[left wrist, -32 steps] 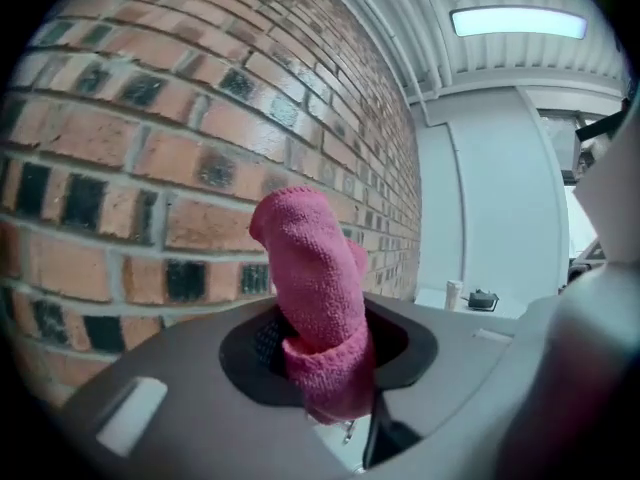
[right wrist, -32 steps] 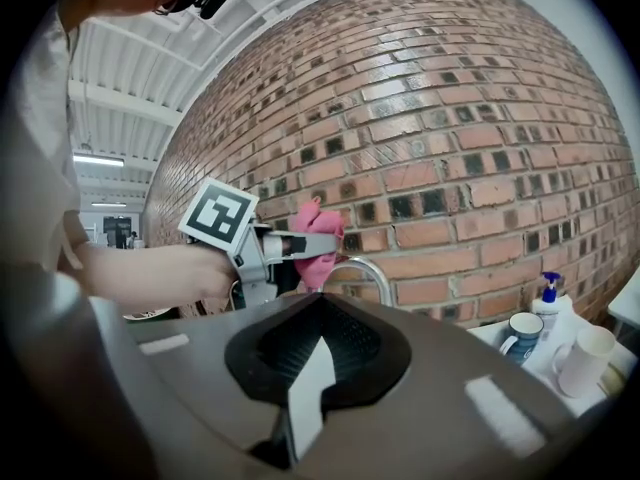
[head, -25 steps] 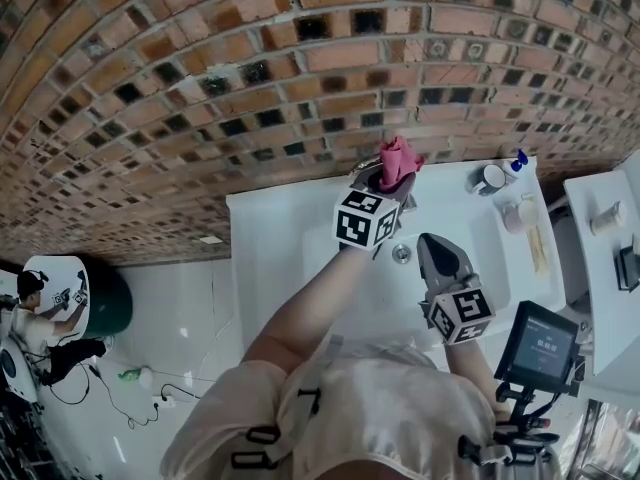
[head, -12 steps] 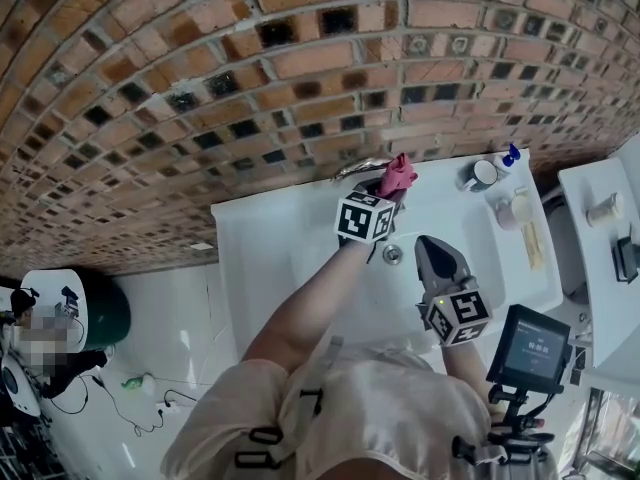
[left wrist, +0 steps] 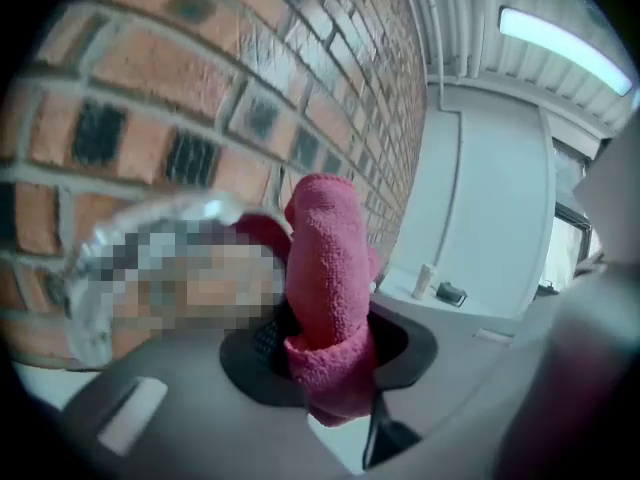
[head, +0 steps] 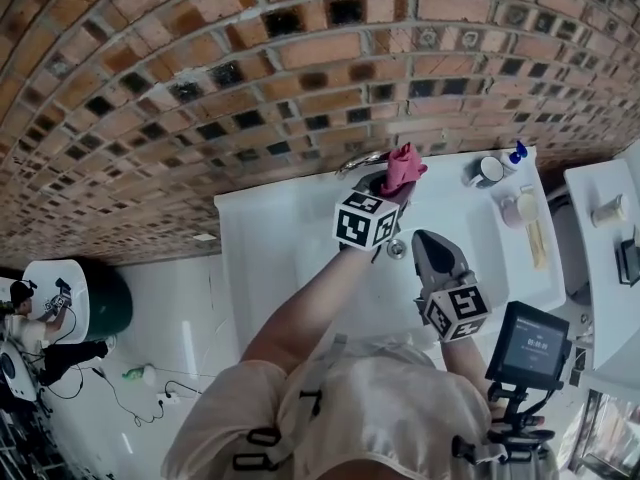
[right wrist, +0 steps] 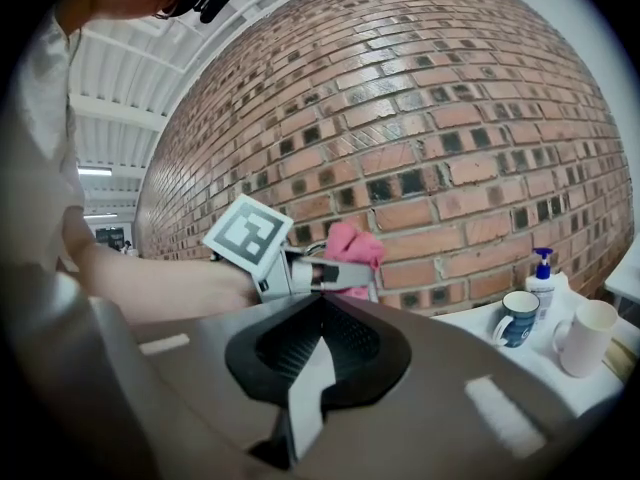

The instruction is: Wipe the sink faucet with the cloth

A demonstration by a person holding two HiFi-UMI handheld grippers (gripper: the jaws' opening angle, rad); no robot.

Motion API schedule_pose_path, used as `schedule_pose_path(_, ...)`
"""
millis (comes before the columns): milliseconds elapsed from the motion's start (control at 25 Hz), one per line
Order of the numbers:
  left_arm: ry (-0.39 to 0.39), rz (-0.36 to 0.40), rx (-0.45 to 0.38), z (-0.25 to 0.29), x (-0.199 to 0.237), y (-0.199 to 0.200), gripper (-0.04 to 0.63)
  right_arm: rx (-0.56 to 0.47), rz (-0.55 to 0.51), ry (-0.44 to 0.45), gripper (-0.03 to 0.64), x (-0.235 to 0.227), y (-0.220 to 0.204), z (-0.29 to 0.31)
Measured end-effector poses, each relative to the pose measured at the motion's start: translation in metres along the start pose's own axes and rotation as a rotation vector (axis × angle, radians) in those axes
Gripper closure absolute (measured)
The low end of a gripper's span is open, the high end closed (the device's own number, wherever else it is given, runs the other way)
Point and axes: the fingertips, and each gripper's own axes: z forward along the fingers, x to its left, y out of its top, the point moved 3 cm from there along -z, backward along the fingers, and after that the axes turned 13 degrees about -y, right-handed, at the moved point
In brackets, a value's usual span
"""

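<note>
A pink cloth (head: 402, 168) (left wrist: 325, 278) stands bunched between the jaws of my left gripper (head: 393, 184), which is shut on it. The cloth presses against the chrome faucet (head: 360, 160) at the back of the white sink (head: 280, 238); in the left gripper view the faucet (left wrist: 150, 223) curves off to the left, partly hidden. My right gripper (head: 426, 238) (right wrist: 320, 303) hovers over the basin in front of the faucet, jaws together and empty, pointing at the left gripper (right wrist: 300, 273) and the cloth (right wrist: 352, 245).
A brick wall (head: 300, 68) rises right behind the sink. On the sink's right ledge stand a blue mug (head: 488, 175), a pump bottle (head: 516, 158) and a white cup (head: 520, 211). The drain (head: 397, 249) lies under the grippers. A small screen (head: 535, 346) sits low right.
My left gripper has sunk a little with the cloth against the faucet. The right gripper has stayed where it was.
</note>
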Motion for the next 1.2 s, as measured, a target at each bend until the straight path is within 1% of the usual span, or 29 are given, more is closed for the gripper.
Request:
schedule_pose_path(80, 0.014, 0.021, -0.076, -0.012, -0.010, 0.024, 0.478, -0.002, 0.001, 0.012, 0.626, 0.004, 0.000, 0.001)
schedule_pose_path(160, 0.026, 0.029, -0.084, -0.016, -0.009, 0.030, 0.477, -0.002, -0.001, 0.024, 0.626, 0.009, 0.000, 0.002)
schedule_pose_path(320, 0.012, -0.041, -0.025, -0.008, 0.010, 0.013, 0.478, 0.003, -0.005, 0.042, 0.626, 0.017, -0.001, 0.003)
schedule_pose_path(440, 0.012, -0.037, 0.055, 0.005, 0.016, -0.006, 0.477, 0.009, -0.005, 0.038, 0.626, 0.016, -0.003, 0.005)
schedule_pose_path(560, 0.018, -0.056, 0.142, 0.020, 0.026, -0.031, 0.477, 0.015, 0.003, 0.022, 0.626, 0.010, -0.005, 0.005)
schedule_pose_path(600, 0.029, -0.065, 0.162, 0.023, 0.031, -0.040, 0.477, 0.017, 0.005, 0.017, 0.626, 0.008, -0.006, 0.005)
schedule_pose_path(680, 0.057, -0.075, 0.173, 0.023, 0.038, -0.052, 0.477, 0.018, 0.007, 0.007, 0.626, 0.005, -0.006, 0.004)
schedule_pose_path(800, 0.078, -0.061, 0.162, 0.025, 0.036, -0.055, 0.477, 0.020, 0.014, -0.002, 0.626, 0.000, -0.008, 0.004)
schedule_pose_path(920, 0.074, -0.043, 0.132, 0.023, 0.028, -0.046, 0.477, 0.014, 0.022, 0.002, 0.626, -0.001, -0.008, 0.003)
schedule_pose_path(1040, 0.057, -0.019, 0.056, 0.011, 0.009, -0.026, 0.477, -0.006, 0.018, 0.012, 0.627, 0.002, -0.004, -0.003)
schedule_pose_path(1120, 0.050, 0.028, -0.006, -0.003, -0.008, -0.008, 0.477, -0.019, 0.012, 0.020, 0.626, 0.006, 0.000, -0.009)
schedule_pose_path(1200, 0.055, 0.092, -0.066, -0.020, -0.026, 0.010, 0.477, -0.030, -0.001, 0.027, 0.627, 0.009, 0.004, -0.015)
